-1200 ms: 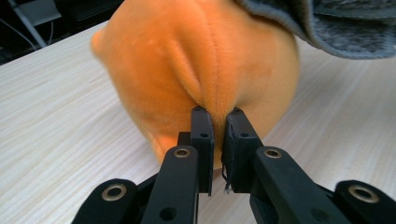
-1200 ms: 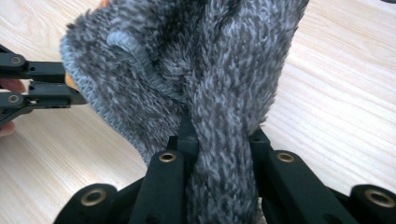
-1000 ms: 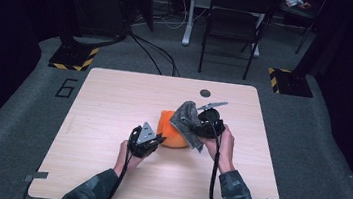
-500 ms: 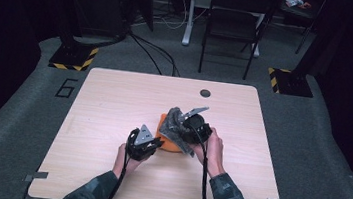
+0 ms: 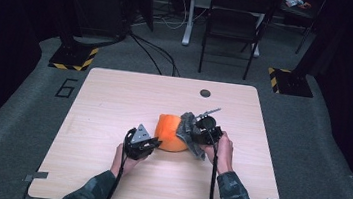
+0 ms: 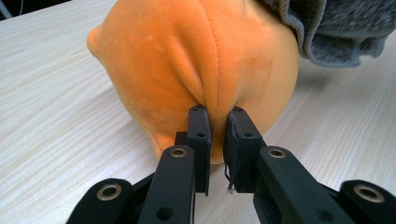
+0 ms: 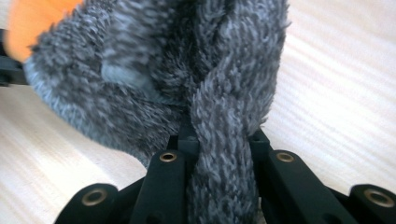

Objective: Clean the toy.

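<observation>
The left gripper [image 6: 215, 133] has its fingers [image 6: 200, 135] pinched nearly together on a fold of the orange plush toy [image 6: 196, 65], which bulges just beyond the fingertips and rests on the wooden table [image 6: 51, 107]. The right gripper [image 7: 219, 140] is clamped on a twisted strand of grey fuzzy cloth [image 7: 154, 60], which runs down between its fingers [image 7: 180, 140] and spreads out ahead of them. In the high view the cloth lies against the toy's right side, between the two grippers.
</observation>
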Available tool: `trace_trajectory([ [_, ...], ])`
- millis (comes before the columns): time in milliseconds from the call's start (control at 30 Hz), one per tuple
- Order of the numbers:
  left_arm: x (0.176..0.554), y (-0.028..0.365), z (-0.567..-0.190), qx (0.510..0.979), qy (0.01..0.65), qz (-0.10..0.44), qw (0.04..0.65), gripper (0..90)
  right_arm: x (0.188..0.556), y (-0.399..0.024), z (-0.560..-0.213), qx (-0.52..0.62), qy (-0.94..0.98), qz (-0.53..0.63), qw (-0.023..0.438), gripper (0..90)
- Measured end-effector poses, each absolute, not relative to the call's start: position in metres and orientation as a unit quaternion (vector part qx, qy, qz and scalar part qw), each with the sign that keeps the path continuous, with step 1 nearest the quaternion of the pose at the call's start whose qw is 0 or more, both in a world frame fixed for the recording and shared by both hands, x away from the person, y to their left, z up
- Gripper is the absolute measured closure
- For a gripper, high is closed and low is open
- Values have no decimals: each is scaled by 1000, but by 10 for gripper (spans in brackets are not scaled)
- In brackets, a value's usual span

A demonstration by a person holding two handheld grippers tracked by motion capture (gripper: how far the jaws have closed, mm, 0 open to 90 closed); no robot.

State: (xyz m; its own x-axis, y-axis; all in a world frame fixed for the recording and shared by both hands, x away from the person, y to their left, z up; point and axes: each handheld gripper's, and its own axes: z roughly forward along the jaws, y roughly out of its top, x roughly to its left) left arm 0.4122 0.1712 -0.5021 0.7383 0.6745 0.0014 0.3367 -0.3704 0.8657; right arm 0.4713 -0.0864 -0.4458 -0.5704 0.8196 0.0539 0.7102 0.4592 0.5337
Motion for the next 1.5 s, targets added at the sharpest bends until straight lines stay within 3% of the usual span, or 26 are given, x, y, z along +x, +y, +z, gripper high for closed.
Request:
trace_trajectory([
  [333,415,174,-503,805,316,181,468,805,484,-97,-488,488,843,211,78,749],
  [600,417,174,-502,811,309,186,461,798,482,-107,-452,488,835,223,122,749],
  [667,418,176,-502,811,307,193,459,792,470,-104,-416,469,827,276,139,749],
  [733,418,176,-502,810,309,191,461,782,464,-93,-404,446,834,291,147,748],
  [933,418,174,-501,808,303,198,464,771,463,-68,-419,418,857,277,118,749],
  [1167,416,175,-497,805,302,208,465,673,469,-67,-434,432,852,267,124,750],
  [1333,409,177,-494,803,321,223,451,509,477,-66,-436,433,851,268,127,748],
  [1500,408,175,-499,802,333,236,437,437,473,-61,-435,427,855,258,141,748],
])
